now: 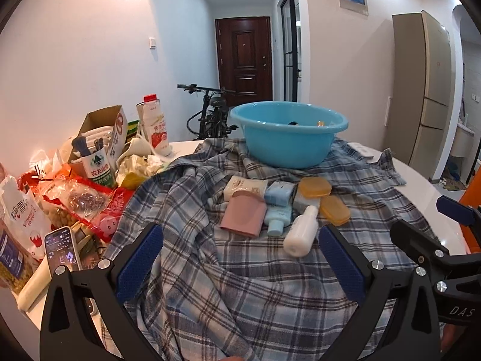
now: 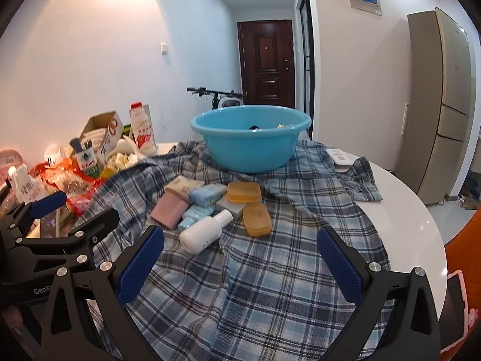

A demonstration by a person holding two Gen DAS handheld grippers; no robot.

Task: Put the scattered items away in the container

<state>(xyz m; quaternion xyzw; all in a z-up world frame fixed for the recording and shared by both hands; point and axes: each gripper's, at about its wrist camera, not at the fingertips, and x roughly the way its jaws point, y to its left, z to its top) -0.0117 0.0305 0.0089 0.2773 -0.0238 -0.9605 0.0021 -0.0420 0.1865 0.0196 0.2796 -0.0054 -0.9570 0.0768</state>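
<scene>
Both grippers hang over the near edge of the plaid cloth [image 2: 270, 285], each with its blue pads spread wide and nothing between them: the left gripper [image 1: 240, 258] and the right gripper [image 2: 240, 258] are empty and ready.

Just ahead of the right gripper, a little to its left, lies the white bottle [image 2: 204, 231], the nearest of the scattered things. It rests on its side, its long axis slanting from base, nearest the gripper, to cap, which points away and to the right. Judged from this, the sound first pick is this bottle: turn the wrist so the pads close across the body, not along it, and grip at mid-body, since a round bottle on soft cloth may roll.

Beyond it, touching one another, sit the pink case [image 2: 170, 210], a pale blue tube [image 2: 195, 214], a blue packet [image 2: 207, 195] and two amber soap boxes [image 2: 256, 219].

Farthest, straight ahead on the surface, stands the blue basin [image 2: 251, 141], the container, already holding a few small things.
</scene>
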